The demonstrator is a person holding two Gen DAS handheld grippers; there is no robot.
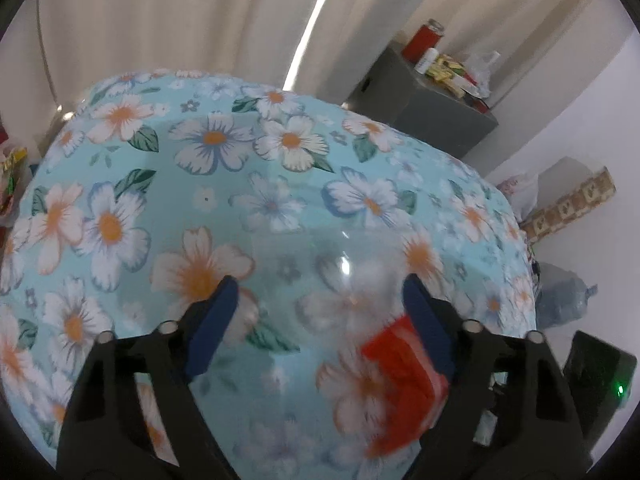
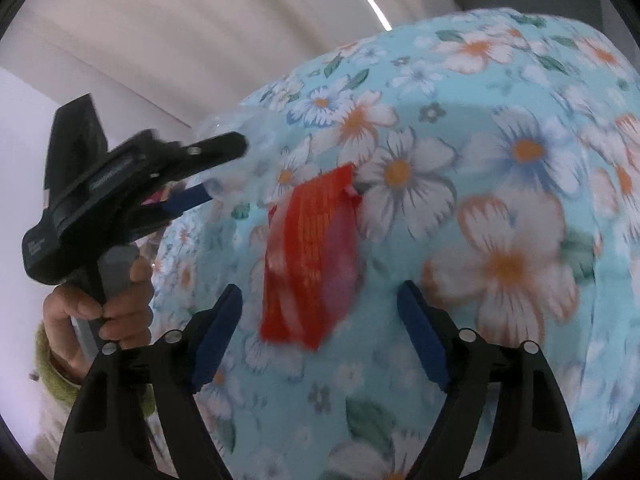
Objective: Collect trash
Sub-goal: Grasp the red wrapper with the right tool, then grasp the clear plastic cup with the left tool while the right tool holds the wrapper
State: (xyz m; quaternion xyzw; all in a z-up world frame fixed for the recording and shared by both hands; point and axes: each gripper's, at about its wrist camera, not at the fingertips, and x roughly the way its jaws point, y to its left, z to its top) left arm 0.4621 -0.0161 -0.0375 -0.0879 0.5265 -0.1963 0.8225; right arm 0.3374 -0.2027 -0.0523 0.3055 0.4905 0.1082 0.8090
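A red snack wrapper (image 2: 312, 256) lies flat on the light-blue flowered cloth (image 2: 500, 160). My right gripper (image 2: 319, 288) hangs open just short of it, its blue pads apart on either side of the wrapper's near end. In the left wrist view the same red wrapper (image 1: 400, 380) lies blurred beside the right-hand finger of my left gripper (image 1: 320, 280). That gripper is open wide, with a blurred piece of clear plastic (image 1: 360, 276) in the gap. From the right wrist view the left gripper (image 2: 226, 170) reaches in from the left, held by a hand (image 2: 120, 304).
A grey cabinet (image 1: 420, 92) beyond the cloth carries a red jar (image 1: 424, 38) and several packets. Bags and a patterned cardboard box (image 1: 572, 200) crowd the floor at the right. A black device with a green light (image 1: 600, 376) stands lower right. Pale curtains (image 1: 160, 20) hang behind.
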